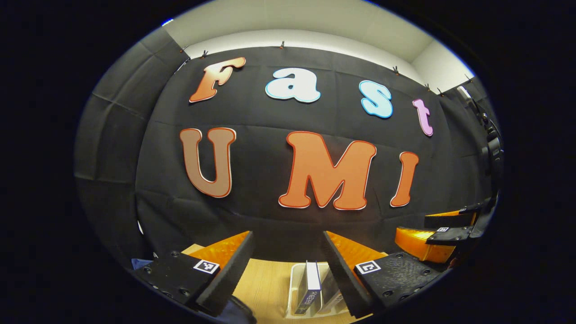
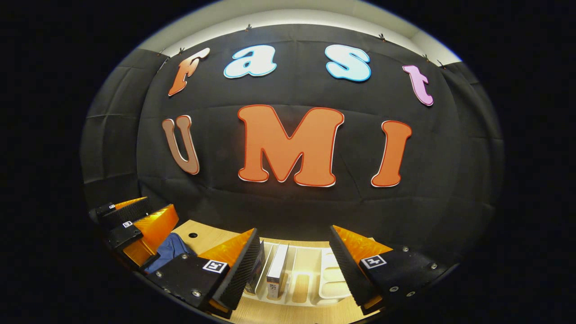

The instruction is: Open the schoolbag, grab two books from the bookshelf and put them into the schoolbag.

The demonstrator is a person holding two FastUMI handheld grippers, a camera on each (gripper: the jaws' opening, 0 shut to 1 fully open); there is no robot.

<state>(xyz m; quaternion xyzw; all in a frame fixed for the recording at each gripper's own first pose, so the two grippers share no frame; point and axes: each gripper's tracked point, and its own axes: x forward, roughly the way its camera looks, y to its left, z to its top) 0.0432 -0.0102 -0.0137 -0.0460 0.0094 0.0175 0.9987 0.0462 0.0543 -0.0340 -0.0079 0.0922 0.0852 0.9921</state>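
My left gripper (image 1: 288, 236) is open with nothing between its fingers. It hangs above the wooden table (image 1: 265, 283), in front of a white bookshelf rack (image 1: 294, 274). A book with a dark spine (image 1: 310, 288) stands upright in the rack. In the right gripper view, my right gripper (image 2: 293, 230) is also open and empty over the same white rack (image 2: 310, 279). There an upright book (image 2: 275, 270) stands in a slot, and a second book (image 2: 258, 267) is partly hidden behind one finger. The blue schoolbag (image 2: 171, 252) lies to the left on the table, and a corner of the schoolbag (image 1: 139, 262) also appears in the left gripper view.
Each gripper sees the other off to the side: the right gripper (image 1: 434, 229) at the right edge, the left gripper (image 2: 135, 218) at the left edge. The booth's black cloth wall (image 1: 270, 112) stands close behind the table. A small round hole (image 2: 193, 235) marks the tabletop.
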